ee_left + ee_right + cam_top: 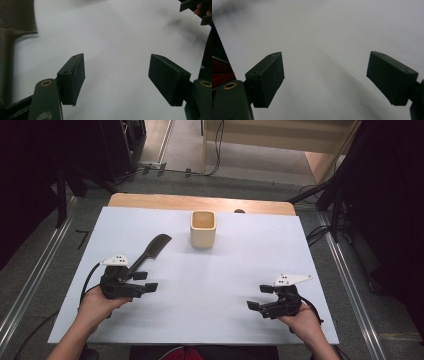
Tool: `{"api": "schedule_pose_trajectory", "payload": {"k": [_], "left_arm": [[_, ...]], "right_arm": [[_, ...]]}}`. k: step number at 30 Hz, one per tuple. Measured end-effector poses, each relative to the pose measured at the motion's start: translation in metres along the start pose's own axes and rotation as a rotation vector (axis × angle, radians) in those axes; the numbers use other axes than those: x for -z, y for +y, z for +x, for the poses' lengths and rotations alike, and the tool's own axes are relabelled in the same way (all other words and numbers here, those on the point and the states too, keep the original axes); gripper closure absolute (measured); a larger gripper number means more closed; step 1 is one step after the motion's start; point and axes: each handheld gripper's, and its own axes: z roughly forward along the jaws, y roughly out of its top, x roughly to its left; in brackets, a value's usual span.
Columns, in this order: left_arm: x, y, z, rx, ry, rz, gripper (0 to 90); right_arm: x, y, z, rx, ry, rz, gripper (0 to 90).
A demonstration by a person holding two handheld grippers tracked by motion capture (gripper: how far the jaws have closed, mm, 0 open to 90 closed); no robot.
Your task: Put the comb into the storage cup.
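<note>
Comb (pixel 150 251), dark, likely light, stiff plastic, lies flat on the white table (pixel 210 290) beside the wide-spread, empty left gripper (pixel 145 282), best pinched along its slim handle.

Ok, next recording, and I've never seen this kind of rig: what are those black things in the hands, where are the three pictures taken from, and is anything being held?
A person holds a hand-operated two-jaw gripper in each hand: the left gripper and the right gripper. The high view looks down from above the person's side of the table. The other two pictures come from cameras riding on each gripper, looking along its black jaws. On the white table lie a dark comb and, farther back, a cream square cup. Both grippers stand open with nothing between the jaws; the comb lies just beside the left gripper.
</note>
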Motion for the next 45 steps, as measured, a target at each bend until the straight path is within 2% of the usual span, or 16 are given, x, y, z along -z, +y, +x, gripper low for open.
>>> {"api": "schedule_pose_trajectory", "payload": {"k": [4, 6, 10, 14, 17, 28, 30, 39, 43, 45], "left_arm": [[0.001, -0.005, -0.005, 0.006, -0.011, 0.009, 29.9], [0.002, -0.007, -0.008, 0.007, -0.015, 0.009, 25.5], [0.001, -0.009, -0.012, -0.018, -0.031, 0.023, 24.8], [0.002, -0.008, -0.011, 0.007, -0.04, 0.019, 23.9], [0.005, -0.006, -0.008, -0.002, -0.03, 0.014, 23.0], [0.017, 0.0, 0.004, 0.021, 0.061, -0.014, 24.0], [0.02, 0.001, 0.008, 0.026, 0.091, -0.008, 25.3], [0.03, 0.002, 0.031, 0.07, 0.141, -0.027, 25.3], [0.033, 0.003, 0.039, 0.073, 0.168, -0.042, 25.2], [0.034, 0.003, 0.043, 0.065, 0.196, -0.049, 25.0]], "right_arm": [[-0.001, 0.0, 0.0, -0.001, 0.001, 0.001, 12.9], [0.0, 0.0, 0.001, -0.001, 0.001, 0.001, 12.9], [-0.001, 0.0, 0.0, -0.001, 0.0, 0.002, 12.9], [-0.001, 0.0, 0.001, -0.001, -0.001, 0.004, 12.9], [-0.001, 0.0, 0.001, 0.0, -0.001, 0.004, 12.9], [-0.002, 0.0, 0.001, 0.001, 0.001, 0.005, 12.9], [-0.002, 0.0, 0.001, 0.001, 0.0, 0.004, 12.9], [-0.002, 0.0, 0.001, 0.004, 0.002, 0.005, 12.9], [-0.002, 0.0, 0.001, 0.004, 0.002, 0.006, 12.9], [-0.002, 0.0, 0.001, 0.004, 0.002, 0.006, 12.9]]}}
